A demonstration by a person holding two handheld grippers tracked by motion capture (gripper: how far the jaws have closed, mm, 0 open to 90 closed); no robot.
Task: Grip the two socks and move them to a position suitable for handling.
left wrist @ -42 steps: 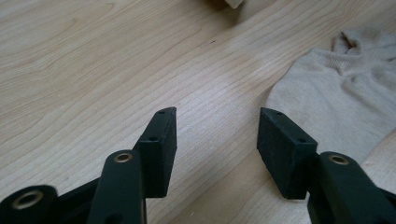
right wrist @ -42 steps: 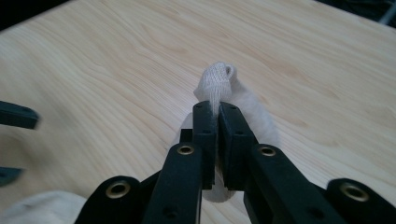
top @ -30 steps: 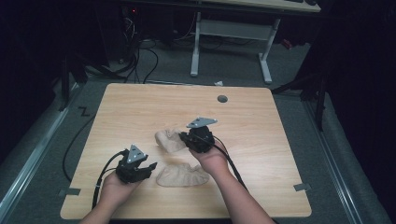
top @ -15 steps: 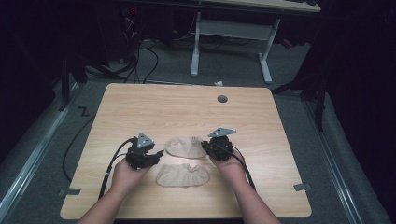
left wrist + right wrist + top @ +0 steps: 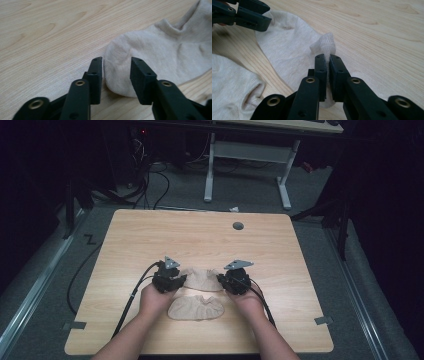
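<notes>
from the high view, a person is kneeling both tools down at the near middle of the wooden table [image 5: 125, 250]. the left gripper [image 5: 174, 281] and the right gripper [image 5: 226, 282] are sitting at opposite ends of the far beige sock [image 5: 202, 279], which is lying flat across the table between them. a second beige sock [image 5: 195, 307] is lying just nearer the person, close to the first, and nothing is holding it.

in the left gripper view, the left gripper [image 5: 116, 71] is standing released, its jaws parted on either side of the rounded end of the far beige sock [image 5: 162, 57]. the cloth is sitting between the pads but not yet being pinched.

in the right gripper view, the right gripper [image 5: 328, 65] is clenched on a pinched-up fold of the far beige sock [image 5: 292, 47], with a little tuft sticking up above the jaws. the left gripper [image 5: 249, 15] is showing at the upper left, and the second beige sock [image 5: 232, 85] is lying at the lower left.

the step in hand looks like taking hold of both ends of one sock. the next move is probably calling for the left jaws to be closing on the cloth, low enough to catch it, before any lifting or laying it over its pair.
</notes>
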